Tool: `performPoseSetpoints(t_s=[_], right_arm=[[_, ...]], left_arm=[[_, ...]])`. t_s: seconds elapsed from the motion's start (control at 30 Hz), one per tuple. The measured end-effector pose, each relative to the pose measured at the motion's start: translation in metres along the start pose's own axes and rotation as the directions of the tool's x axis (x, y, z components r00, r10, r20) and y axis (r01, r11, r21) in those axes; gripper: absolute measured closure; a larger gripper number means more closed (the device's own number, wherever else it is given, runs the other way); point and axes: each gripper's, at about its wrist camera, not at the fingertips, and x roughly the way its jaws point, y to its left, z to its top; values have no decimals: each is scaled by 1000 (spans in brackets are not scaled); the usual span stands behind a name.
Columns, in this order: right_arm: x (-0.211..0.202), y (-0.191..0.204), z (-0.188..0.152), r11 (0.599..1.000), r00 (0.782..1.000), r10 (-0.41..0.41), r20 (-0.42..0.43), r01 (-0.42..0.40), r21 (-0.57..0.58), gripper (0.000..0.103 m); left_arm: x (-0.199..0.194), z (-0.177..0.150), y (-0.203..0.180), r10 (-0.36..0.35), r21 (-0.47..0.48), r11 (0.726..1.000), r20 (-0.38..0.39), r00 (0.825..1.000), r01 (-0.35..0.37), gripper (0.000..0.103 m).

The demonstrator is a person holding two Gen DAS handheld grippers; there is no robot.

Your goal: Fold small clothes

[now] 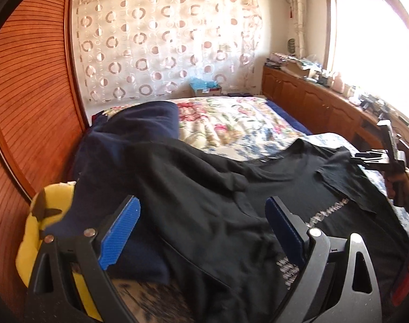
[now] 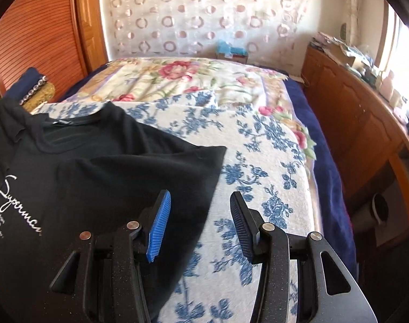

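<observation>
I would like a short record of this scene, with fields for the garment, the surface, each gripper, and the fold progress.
garment: black T-shirt with white lettering, spread out, one sleeve folded in
surface: blue-flowered cloth on the bed
left gripper: open, above the shirt, nothing between the pads
right gripper: open, nothing gripped, at the shirt's edge
nearby: dark blue cloth beside the shirt
fold progress: barely started; body not yet folded

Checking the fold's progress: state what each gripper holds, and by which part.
Nothing is held. The left gripper stands open over the black printed T-shirt; the right gripper is open above the shirt's edge and the blue-flowered white blanket.
</observation>
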Motion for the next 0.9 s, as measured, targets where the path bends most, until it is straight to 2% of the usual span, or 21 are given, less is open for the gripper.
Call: performPoseSetpoints(t_s=[0.33, 0.4, 0.47, 0.53, 0.7, 0.73, 0.77, 0.9], right_arm=[[27, 0, 20, 999, 999, 28, -26, -28, -20, 56], [30, 1, 24, 999, 999, 33, -24, -33, -13, 56], [33, 1, 24, 999, 999, 37, -24, -37, -2, 56], [34, 3, 25, 1000, 999, 26, -24, -27, -8, 56], [35, 4, 25, 999, 999, 33, -26, -33, -1, 56], [35, 4, 25, 999, 999, 36, -26, -36, 2, 55], [35, 3, 26, 999, 999, 37, -27, -37, 3, 55], [38, 7, 32, 999, 998, 43, -53, -43, -6, 55]], left_arm=[[43, 19, 34, 32, -36, 999, -71, 997, -35, 15], [48, 23, 37, 32, -37, 999, -80, 996, -35, 22], [54, 26, 42, 18, -50, 999, -96, 995, -22, 36], [59, 28, 45, 16, -57, 998, -112, 994, -23, 42], [67, 29, 59, 32, -86, 995, -130, 991, -43, 46], [68, 28, 60, 14, -92, 995, -137, 991, -27, 60], [71, 28, 60, -11, -96, 995, -152, 988, -3, 68], [73, 32, 55, -15, -87, 996, -144, 989, 2, 77]])
